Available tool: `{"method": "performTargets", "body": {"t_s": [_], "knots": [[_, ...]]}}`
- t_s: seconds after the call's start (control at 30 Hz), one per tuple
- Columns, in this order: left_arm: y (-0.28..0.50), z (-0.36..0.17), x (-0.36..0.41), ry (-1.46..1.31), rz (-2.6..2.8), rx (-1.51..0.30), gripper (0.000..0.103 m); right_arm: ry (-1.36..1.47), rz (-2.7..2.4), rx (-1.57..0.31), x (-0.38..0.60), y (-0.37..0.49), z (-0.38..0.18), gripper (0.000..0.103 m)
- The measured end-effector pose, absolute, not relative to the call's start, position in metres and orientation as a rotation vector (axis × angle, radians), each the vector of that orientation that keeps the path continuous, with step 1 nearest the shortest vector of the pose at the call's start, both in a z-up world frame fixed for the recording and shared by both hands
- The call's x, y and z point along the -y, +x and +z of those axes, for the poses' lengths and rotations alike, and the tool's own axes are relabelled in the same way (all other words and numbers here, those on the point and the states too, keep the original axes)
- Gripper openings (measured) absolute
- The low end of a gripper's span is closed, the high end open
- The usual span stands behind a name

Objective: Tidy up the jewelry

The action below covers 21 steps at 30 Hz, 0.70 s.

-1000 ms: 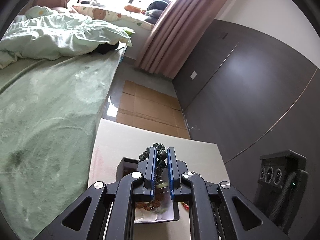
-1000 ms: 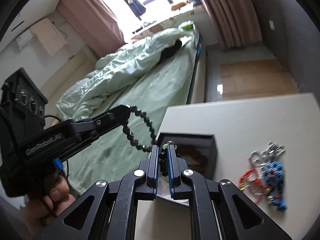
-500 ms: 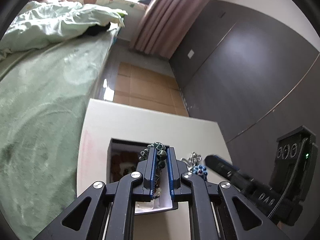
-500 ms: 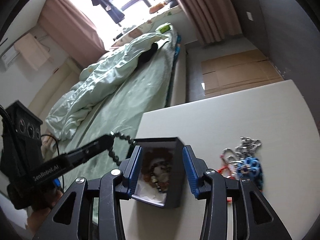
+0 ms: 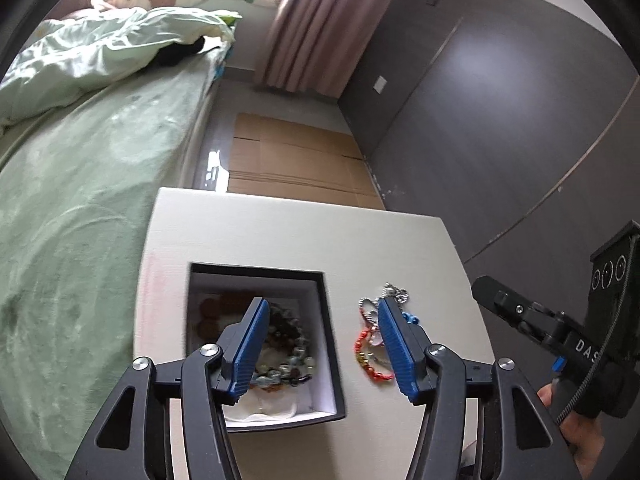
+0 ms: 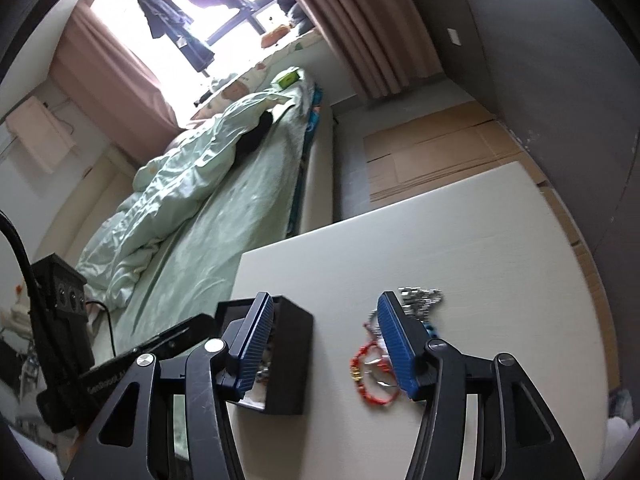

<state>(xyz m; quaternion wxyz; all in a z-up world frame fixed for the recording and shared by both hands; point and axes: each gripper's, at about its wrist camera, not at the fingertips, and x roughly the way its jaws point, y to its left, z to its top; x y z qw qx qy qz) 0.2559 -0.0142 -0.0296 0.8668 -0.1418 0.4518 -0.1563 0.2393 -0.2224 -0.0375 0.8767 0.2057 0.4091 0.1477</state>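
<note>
Both sets of fingers opening, nothing betw. them; left gripper (image 5: 320,344) over box (image 5: 328,344), right gripper (image 6: 324,344) beside it; loose bracelets (image 6: 372,372) right of box could tangle or snag on pickup.

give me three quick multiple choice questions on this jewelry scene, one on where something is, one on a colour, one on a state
1. Where does the loose pile of jewelry lie?
A. on the bed
B. on the white table beside the box
C. on the cardboard on the floor

2. What colour is the beaded bracelet at the near end of that pile?
A. red-orange
B. green
C. white

3. How does the black box stand?
A. shut with a lid
B. tipped on its side
C. open, with beaded bracelets inside

Answers:
1. B: the pile rests on the table, to the right of the box in the left wrist view.
2. A: both views show red-orange beads.
3. C: the left wrist view looks straight into its white interior, where bead strands lie.
</note>
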Motion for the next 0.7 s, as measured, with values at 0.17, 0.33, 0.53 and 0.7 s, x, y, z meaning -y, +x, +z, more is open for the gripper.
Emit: {"method": "performTargets", "body": {"t_s": [0.17,0.33,0.53,0.7], "knots": [[0.255,-0.029,0.034,-0.265,-0.355,-0.937,0.058,0.431,0.258,-0.865,0.24,0.236,-0.038,0.055],[0.254,-0.031,0.05,-0.238,-0.377,-0.935,0.058,0.421,0.192,-0.867,0.256,0.233,-0.037,0.079],[0.254,-0.035,0.067,-0.203,-0.394,-0.941,0.058,0.429,0.122,-0.872,0.277,0.23,-0.038,0.084],[0.255,-0.04,0.083,-0.178,-0.414,-0.951,0.058,0.46,0.093,-0.874,0.297,0.227,-0.038,0.084]]}}
